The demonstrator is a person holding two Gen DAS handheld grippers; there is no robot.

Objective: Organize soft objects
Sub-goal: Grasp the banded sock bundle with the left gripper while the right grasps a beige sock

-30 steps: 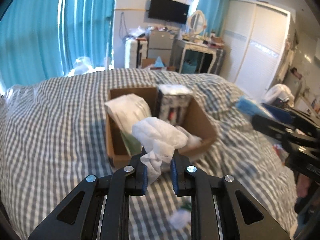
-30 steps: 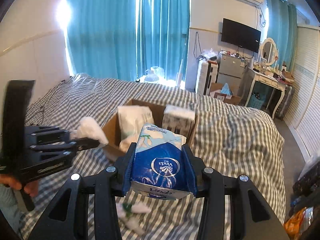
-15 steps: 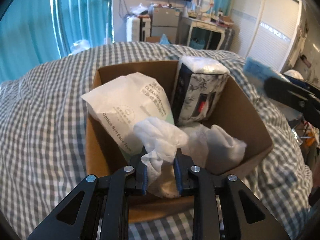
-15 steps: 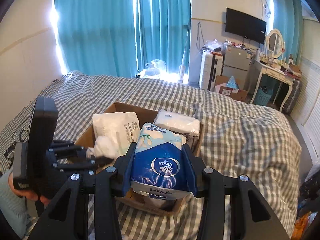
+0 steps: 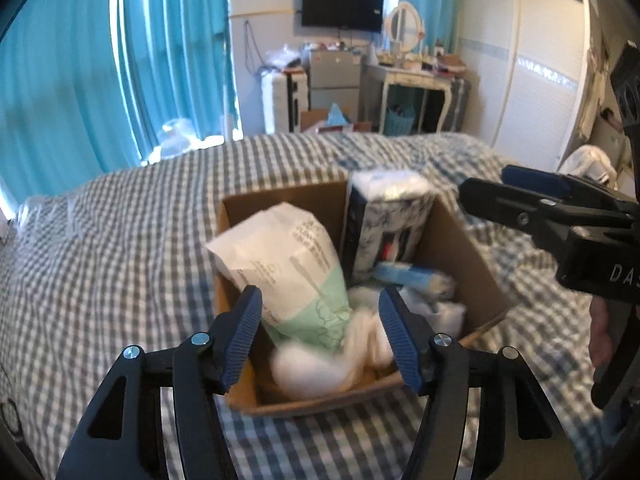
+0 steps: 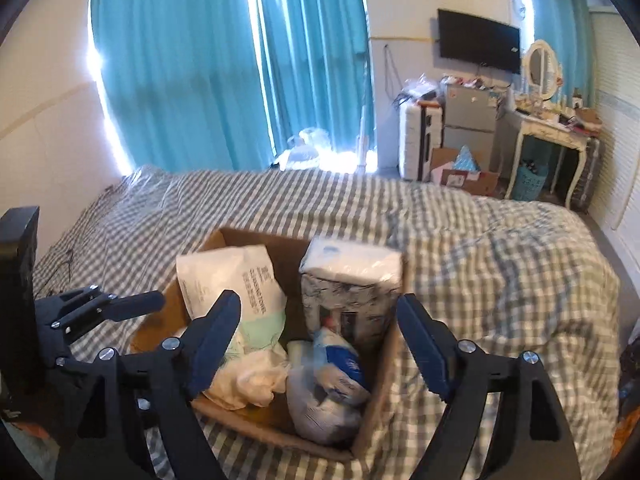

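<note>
On the bed, with its grey-and-white checked cover, stands an open cardboard box. Both tools hang over its near edge. The left tool has just been opening; its jaws stand apart with nothing pressed between them, and the crumpled white cloth lies blurred in the box's near corner just below them. At the left of the box leans a white and pale-green pack of face towels. Right of it, an upright tissue pack with a dark floral print stands against the far wall. In front of that lies the blue and white tissue pack, tilted, resting on the box floor between the spread jaws of the right tool, which has also just been opening and grips nothing. Teal curtains hang behind the bed.
</note>
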